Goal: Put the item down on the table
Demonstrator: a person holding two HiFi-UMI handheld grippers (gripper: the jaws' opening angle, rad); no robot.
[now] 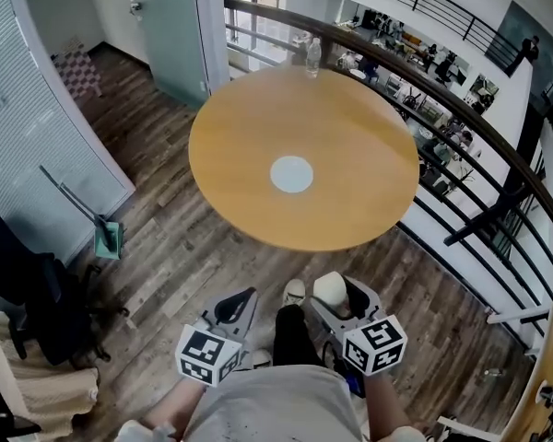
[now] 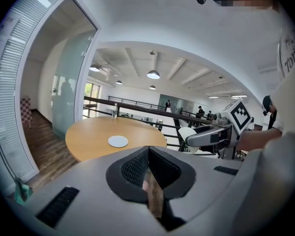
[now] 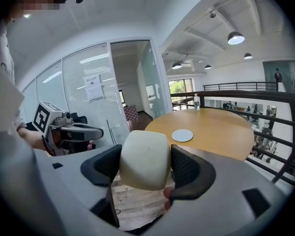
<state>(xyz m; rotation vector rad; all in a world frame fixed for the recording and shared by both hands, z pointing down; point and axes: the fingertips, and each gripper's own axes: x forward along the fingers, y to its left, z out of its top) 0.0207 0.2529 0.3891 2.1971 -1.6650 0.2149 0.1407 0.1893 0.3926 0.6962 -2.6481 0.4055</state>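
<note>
Below the head camera, the right gripper (image 1: 335, 295) carries a cream, rounded-cornered block (image 1: 330, 289) low against the person's body, well short of the round, light-wood counter (image 1: 258, 118). I judge it sits there simply because the approach to the counter is not yet made. The left gripper (image 1: 237, 306) hangs just beside it. A flat white disc (image 1: 291, 174) marks the counter's middle, and a clear plastic bottle (image 1: 313, 56) stands at the far rim (the only container, its contents too small to make out).

Along the left gripper view, the jaws are pressed together with nothing between them, so that hand looks spare.

Along the right gripper view, the jaws clamp the block by its two sides, leaving its underside free for setting down on the counter ahead.
</note>
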